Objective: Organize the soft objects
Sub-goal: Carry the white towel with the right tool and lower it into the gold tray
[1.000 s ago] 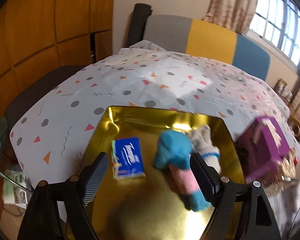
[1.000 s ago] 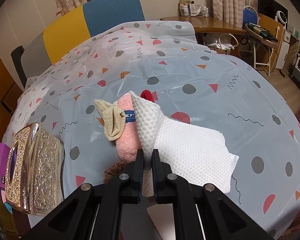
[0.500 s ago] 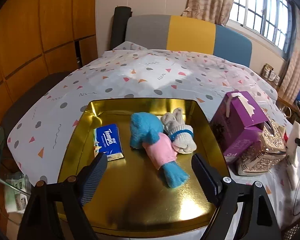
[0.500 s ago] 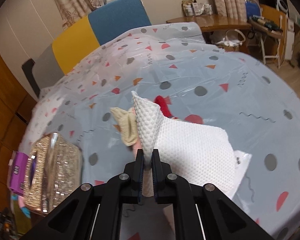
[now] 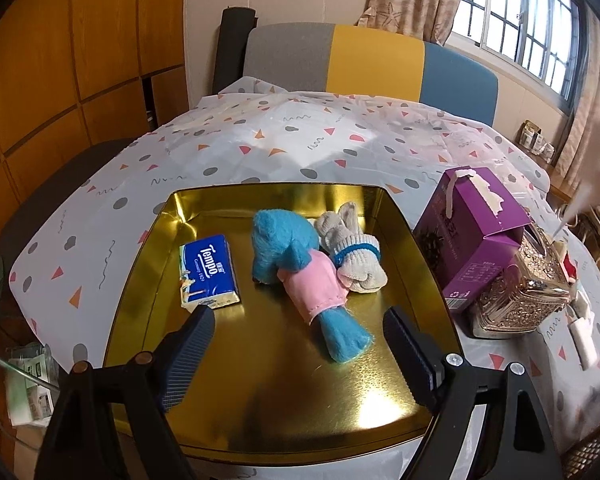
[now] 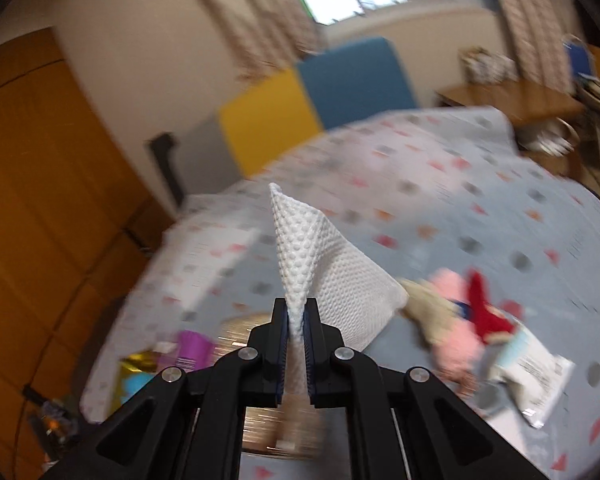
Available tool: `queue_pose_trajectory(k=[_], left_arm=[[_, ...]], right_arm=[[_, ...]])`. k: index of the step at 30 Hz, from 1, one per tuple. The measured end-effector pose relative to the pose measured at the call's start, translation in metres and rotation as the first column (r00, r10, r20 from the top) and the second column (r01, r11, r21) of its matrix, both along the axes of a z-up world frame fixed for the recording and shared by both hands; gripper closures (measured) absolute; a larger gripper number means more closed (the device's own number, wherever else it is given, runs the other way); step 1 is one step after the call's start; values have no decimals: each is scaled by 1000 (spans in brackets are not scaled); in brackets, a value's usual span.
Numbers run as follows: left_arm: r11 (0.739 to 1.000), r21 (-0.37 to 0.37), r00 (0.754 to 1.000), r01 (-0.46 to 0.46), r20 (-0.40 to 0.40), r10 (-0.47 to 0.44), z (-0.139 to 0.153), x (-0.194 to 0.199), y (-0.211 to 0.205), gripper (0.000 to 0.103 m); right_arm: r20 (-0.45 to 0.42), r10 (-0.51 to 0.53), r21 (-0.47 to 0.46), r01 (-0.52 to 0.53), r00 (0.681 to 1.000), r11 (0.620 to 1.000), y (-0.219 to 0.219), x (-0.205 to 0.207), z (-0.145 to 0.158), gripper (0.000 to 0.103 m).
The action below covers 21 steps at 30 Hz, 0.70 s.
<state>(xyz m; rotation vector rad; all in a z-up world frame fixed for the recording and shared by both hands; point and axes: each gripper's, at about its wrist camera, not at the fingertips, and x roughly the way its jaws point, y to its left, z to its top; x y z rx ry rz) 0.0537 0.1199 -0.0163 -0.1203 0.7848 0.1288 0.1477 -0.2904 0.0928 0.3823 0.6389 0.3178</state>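
Dotted plastic cloth is spread over the worktop [image 5: 260, 152], w/ a grey, yellow & blue chair back and a window seen behind it. Wood panels are seen on the left wall.

On the left part of the worktop a gold tray [image 5: 260, 408] is set. Inside it, from left to right, a blue tissue pack [image 5: 208, 270], a blue and pink plush toy [image 5: 300, 268] and a grey sock roll [image 5: 352, 256] are laid; the toy & sock roll are touching. The left gripper [image 5: 298, 322] is held over the near part of the tray, its jaws wide apart w/ nothing between them.

Just right of the tray a purple box [image 5: 472, 236] is stood, and a shiny patterned tissue box [image 5: 528, 292] is pressed up beside it.

In the right wrist view, very blurred, the right gripper [image 6: 297, 322] is seen clamped tight on a white bumpy cloth [image 6: 328, 276], which is lifted clear above the worktop. Down to the right, a beige sock [image 6: 424, 308], a pink fluffy thing [image 6: 456, 340], a red thing [image 6: 486, 312] and a white packet [image 6: 536, 376] are left lying in a heap on the worktop.
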Motion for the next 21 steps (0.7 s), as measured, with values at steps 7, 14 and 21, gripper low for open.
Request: queue_pose_trajectory(k=[7,14,21], left_arm=[[999,-10,999,-38,-7,38,-5,-4,16,16],[991,-38,991,-130,-5,130,-6,-11,47,16],[981,-47,982,-188,-5,188,-9,-21,71,16]], right_arm=[[127,258,66,-267,958,961,101,-24,53,97],[98,552,201,-559,828,804,200,-47,39,96],[-138,602,99,-594,786,798,262,-50,-43,96]])
